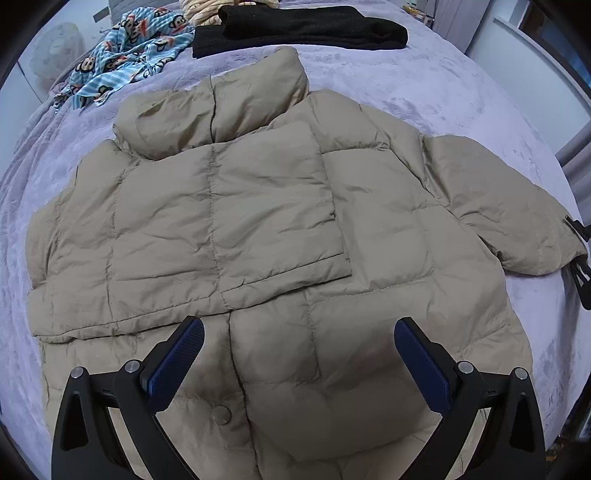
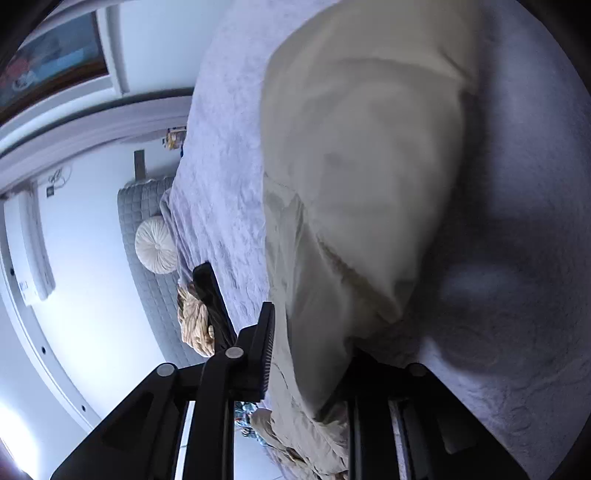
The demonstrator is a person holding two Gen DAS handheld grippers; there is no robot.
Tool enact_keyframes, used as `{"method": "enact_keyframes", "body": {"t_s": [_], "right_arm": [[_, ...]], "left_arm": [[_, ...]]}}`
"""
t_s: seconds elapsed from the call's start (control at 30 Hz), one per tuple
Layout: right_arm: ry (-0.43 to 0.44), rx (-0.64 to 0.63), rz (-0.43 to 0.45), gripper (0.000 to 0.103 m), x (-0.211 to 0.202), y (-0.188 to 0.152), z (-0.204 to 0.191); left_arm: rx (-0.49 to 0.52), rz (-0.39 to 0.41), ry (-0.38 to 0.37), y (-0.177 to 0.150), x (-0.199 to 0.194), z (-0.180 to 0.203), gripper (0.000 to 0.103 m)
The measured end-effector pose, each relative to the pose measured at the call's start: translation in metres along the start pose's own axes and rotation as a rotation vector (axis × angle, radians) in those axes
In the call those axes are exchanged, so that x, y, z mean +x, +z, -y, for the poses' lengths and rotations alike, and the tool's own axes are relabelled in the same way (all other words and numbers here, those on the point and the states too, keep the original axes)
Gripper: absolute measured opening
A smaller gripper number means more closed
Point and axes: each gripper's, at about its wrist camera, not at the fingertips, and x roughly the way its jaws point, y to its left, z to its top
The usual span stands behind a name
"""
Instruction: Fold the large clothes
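A large beige puffer jacket (image 1: 258,206) lies flat on the lilac bedspread (image 1: 424,85), collar far from me. Its left sleeve is folded across the chest. Its right sleeve (image 1: 517,206) stretches out to the right. My left gripper (image 1: 299,343) is open and empty, hovering over the jacket's lower front near the hem. My right gripper (image 2: 310,354) is turned sideways at the sleeve cuff, and the beige sleeve (image 2: 354,184) lies between its fingers. The right gripper's tips also show at the cuff in the left wrist view (image 1: 580,254).
A folded black garment (image 1: 295,29) lies at the bed's far edge, with a blue monkey-print cloth (image 1: 129,48) to its left and a cream knitted item (image 1: 207,9) behind. A grey quilted headboard (image 2: 147,236) and round white cushion (image 2: 155,245) show in the right wrist view.
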Motion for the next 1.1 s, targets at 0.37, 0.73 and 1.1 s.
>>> {"method": "enact_keyframes", "body": {"t_s": [0.37, 0.73, 1.1], "right_arm": [[-0.06, -0.649, -0.167, 0.011, 0.052, -0.116, -0.144], [-0.043, -1.266, -0.498, 0.011, 0.153, -0.365, -0.19], [-0.318, -1.202, -0.658, 0.011, 0.208, -0.406, -0.075]], "left_arm": [[-0.074, 0.078, 0.028, 0.001, -0.015, -0.06, 0.103], [-0.196, 0.106, 0.092, -0.004, -0.019, -0.144, 0.103], [-0.233, 0.115, 0.099, -0.01, -0.008, -0.187, 0.103]]}}
